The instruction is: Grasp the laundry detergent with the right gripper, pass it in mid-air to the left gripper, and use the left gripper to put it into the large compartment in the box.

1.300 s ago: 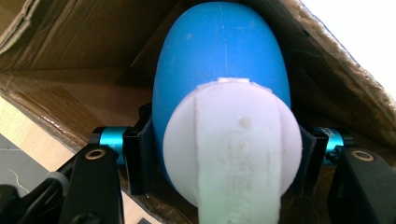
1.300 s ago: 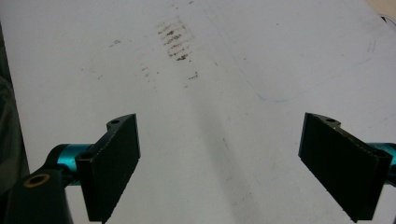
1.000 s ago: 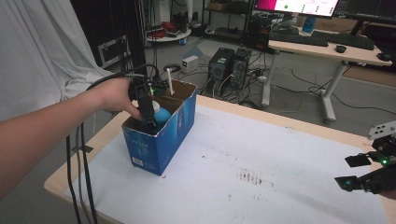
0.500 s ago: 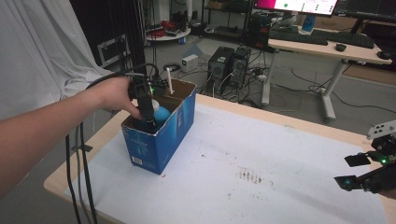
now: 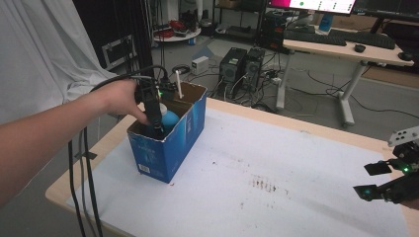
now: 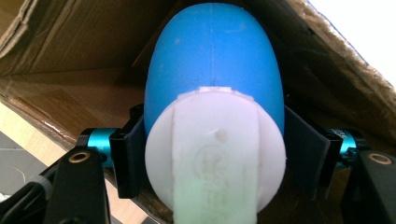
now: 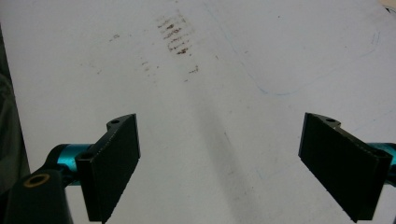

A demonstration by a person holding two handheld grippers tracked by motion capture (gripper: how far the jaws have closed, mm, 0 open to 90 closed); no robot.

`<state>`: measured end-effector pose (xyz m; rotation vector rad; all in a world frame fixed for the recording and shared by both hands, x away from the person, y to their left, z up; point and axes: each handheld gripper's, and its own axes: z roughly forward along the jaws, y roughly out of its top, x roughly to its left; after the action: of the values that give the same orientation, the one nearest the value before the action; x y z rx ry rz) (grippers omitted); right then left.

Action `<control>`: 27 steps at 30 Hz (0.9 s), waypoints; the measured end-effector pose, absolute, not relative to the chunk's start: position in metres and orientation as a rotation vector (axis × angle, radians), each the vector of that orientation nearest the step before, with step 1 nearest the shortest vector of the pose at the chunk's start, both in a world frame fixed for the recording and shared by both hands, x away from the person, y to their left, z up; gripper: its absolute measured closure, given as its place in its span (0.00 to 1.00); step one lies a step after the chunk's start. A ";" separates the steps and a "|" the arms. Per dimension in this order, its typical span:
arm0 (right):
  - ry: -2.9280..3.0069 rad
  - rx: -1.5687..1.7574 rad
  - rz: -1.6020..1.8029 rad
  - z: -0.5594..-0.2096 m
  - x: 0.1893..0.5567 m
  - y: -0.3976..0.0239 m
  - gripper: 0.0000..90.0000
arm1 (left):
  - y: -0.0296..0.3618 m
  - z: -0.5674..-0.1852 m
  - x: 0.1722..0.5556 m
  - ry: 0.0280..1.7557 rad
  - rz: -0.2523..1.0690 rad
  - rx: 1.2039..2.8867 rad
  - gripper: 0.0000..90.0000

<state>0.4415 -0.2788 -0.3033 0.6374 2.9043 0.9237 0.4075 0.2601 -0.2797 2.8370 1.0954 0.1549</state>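
An open blue cardboard box (image 5: pixel 168 148) stands at the left of the white-covered table. A person's left hand holds my left gripper (image 5: pixel 157 129) down inside it. A blue egg-shaped thing (image 6: pixel 212 70) with a round white end sits between the left gripper's (image 6: pixel 215 154) jaws, which have just been opening; the pads (image 6: pixel 133 158) stand at its sides without clearly pressing. From above, the blue thing (image 5: pixel 169 119) lies inside the box. My right gripper (image 5: pixel 378 180) hovers at the table's right edge, and its (image 7: pixel 233 158) jaws are wide open over bare white cover.
Brown smudges (image 5: pixel 264 183) mark the white table cover (image 5: pixel 276 148) in the middle. A white stick (image 5: pixel 179 85) rises at the box's far end. Black cables (image 5: pixel 81 173) hang off the left table edge. Beyond the table are computer towers (image 5: pixel 244 64) and a desk (image 5: pixel 346 47).
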 end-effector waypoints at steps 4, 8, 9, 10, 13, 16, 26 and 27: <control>2.905 0.640 0.926 -0.303 0.441 -0.279 0.14 | 0.259 -0.278 0.407 1.082 0.172 2.836 0.27; 2.903 0.635 0.934 -0.303 0.441 -0.280 0.14 | 0.260 -0.276 0.407 1.070 0.185 2.846 0.26; 2.902 0.636 0.935 -0.302 0.441 -0.280 0.14 | 0.260 -0.275 0.406 1.074 0.188 2.841 0.24; 2.902 0.636 0.936 -0.302 0.441 -0.280 0.14 | 0.260 -0.274 0.406 1.070 0.191 2.844 0.24; 2.901 0.639 0.936 -0.302 0.440 -0.281 0.14 | 0.261 -0.270 0.405 1.051 0.197 2.847 0.24; 2.897 0.636 0.948 -0.302 0.439 -0.282 0.14 | 0.260 -0.265 0.404 1.048 0.211 2.831 0.22; 2.901 0.636 0.944 -0.302 0.435 -0.283 0.14 | 0.261 -0.238 0.400 1.019 0.263 2.813 0.20; 2.900 0.633 0.941 -0.302 0.435 -0.283 0.14 | 0.260 -0.235 0.399 1.017 0.270 2.808 0.19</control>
<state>0.4350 -0.2831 -0.3019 0.6327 2.9005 0.9414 0.3989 0.2601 -0.2345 2.8079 1.0167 0.2696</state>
